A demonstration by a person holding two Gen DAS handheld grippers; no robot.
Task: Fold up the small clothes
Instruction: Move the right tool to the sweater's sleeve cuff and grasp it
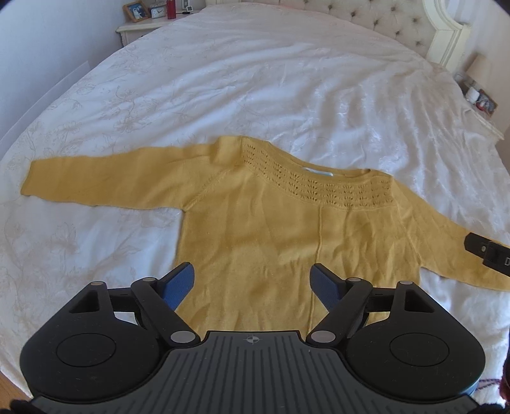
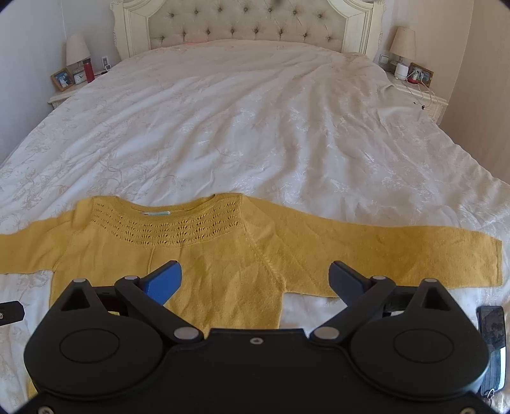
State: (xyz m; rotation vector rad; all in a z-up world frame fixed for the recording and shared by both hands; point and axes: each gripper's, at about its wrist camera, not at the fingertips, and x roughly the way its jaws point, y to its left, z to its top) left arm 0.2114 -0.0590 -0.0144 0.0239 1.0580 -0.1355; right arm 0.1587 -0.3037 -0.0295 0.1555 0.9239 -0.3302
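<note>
While over sweater (image 1: 287, 242), both tools (image 1: 251, 283) (image 2: 255, 280) gape, empty.

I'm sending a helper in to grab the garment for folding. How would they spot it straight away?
Start at the large bed with the white embroidered bedspread and tufted cream headboard. Near its foot lies a mustard-yellow knitted sweater, spread flat, sleeves stretched out sideways. It is the only coloured cloth there, with an openwork lace band below the neckline.

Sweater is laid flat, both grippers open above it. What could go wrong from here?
The left gripper hangs over the yellow sweater mid-body, not an edge, so it might bunch the knit. The right gripper straddles the underarm; it may grab body with sleeve. The rumpled bedspread could get pinched too.
</note>
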